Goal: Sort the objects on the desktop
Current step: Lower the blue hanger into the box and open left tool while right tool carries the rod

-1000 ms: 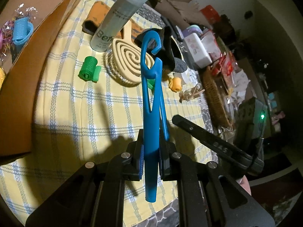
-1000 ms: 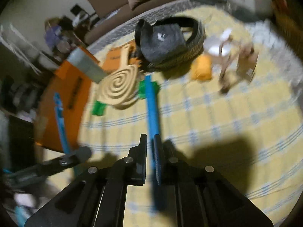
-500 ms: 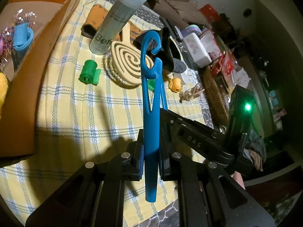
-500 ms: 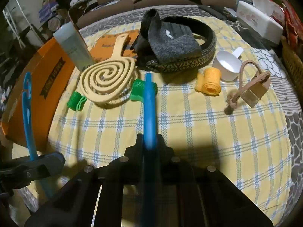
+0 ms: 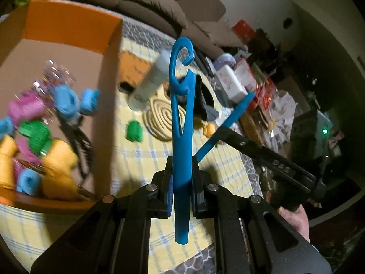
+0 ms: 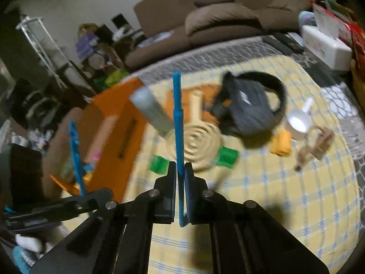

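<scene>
Left gripper (image 5: 181,180) is clamping a blue hooked clip (image 5: 181,114); right gripper (image 6: 180,178) is closing tight on a blue stick (image 6: 178,123). Orange box (image 5: 68,22) of curlers is sitting left of the left gripper.

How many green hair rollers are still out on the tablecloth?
2: one green mesh hair roller left of the beige spiral paddle, one right of it. Others may be hidden.

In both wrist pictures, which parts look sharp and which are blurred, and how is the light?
Left wrist view: the left gripper and its blue plastic hooked clip are sharp; the orange cardboard box of rollers is smeared. Right wrist view: the right gripper is sharp, the yellow checked tablecloth blurred. Both are dim and bent by fisheye.
</scene>
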`<state>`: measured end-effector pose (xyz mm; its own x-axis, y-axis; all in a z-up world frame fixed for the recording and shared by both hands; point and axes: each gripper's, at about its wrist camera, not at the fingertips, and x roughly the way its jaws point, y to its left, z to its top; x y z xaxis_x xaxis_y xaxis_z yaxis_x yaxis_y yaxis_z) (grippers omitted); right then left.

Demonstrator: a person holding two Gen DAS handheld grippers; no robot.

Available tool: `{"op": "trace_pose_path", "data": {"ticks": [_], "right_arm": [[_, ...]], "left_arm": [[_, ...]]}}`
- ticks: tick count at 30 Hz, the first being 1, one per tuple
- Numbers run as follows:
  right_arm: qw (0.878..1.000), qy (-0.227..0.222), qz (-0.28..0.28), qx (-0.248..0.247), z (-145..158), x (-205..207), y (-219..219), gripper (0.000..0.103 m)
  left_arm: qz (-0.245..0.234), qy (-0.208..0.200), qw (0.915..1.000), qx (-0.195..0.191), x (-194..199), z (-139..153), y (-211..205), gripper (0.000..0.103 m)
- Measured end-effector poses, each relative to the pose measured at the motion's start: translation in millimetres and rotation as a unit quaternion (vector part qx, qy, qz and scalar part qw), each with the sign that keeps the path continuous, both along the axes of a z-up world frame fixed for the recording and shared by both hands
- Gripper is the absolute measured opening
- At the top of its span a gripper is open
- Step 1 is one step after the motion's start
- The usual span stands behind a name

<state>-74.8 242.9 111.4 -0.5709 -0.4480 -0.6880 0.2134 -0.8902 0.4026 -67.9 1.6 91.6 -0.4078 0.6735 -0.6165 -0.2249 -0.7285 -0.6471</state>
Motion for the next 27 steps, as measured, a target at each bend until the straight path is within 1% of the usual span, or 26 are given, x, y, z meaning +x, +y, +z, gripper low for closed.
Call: {"op": "trace_pose_path", "data": {"ticks": [4, 9, 14, 20, 22, 24, 25, 26, 27], "right_arm": [[0.999, 0.023, 0.023, -0.013, 20, -1, -27, 0.006], [0.997, 0.04, 0.052, -0.034, 34, -5, -61, 0.006], [0.995, 0.051, 0.069, -0.057, 46, -10, -86, 0.006], [0.991, 0.077, 0.084, -0.069, 67, -5, -103, 0.005], [0.993, 0.069, 0.069, -0.063, 64, -10, -100, 0.009], [0.996, 0.043, 0.048, -0.057, 51, -19, -90, 0.009], [0.998, 0.02, 0.027, -0.052, 38, -25, -82, 0.012], [0.999, 0.008, 0.014, -0.049, 30, -28, -76, 0.015], [0.999, -0.003, 0.001, -0.043, 22, -32, -71, 0.022]], "left_arm": [[0.018, 0.013, 0.9998, -0.003, -3, 11, -25, 0.011], [0.039, 0.024, 0.9989, -0.006, -8, 23, -56, 0.011], [0.058, 0.022, 0.9981, 0.0, -13, 25, -85, 0.011], [0.063, 0.016, 0.9979, 0.003, -18, 22, -101, 0.011], [0.06, 0.013, 0.9981, 0.003, -18, 20, -99, 0.011], [0.056, 0.012, 0.9984, 0.002, -15, 18, -93, 0.011], [0.054, 0.011, 0.9985, 0.002, -15, 18, -91, 0.011], [0.053, 0.01, 0.9986, 0.002, -14, 18, -89, 0.011], [0.051, 0.01, 0.9986, 0.003, -14, 17, -87, 0.011]]}}
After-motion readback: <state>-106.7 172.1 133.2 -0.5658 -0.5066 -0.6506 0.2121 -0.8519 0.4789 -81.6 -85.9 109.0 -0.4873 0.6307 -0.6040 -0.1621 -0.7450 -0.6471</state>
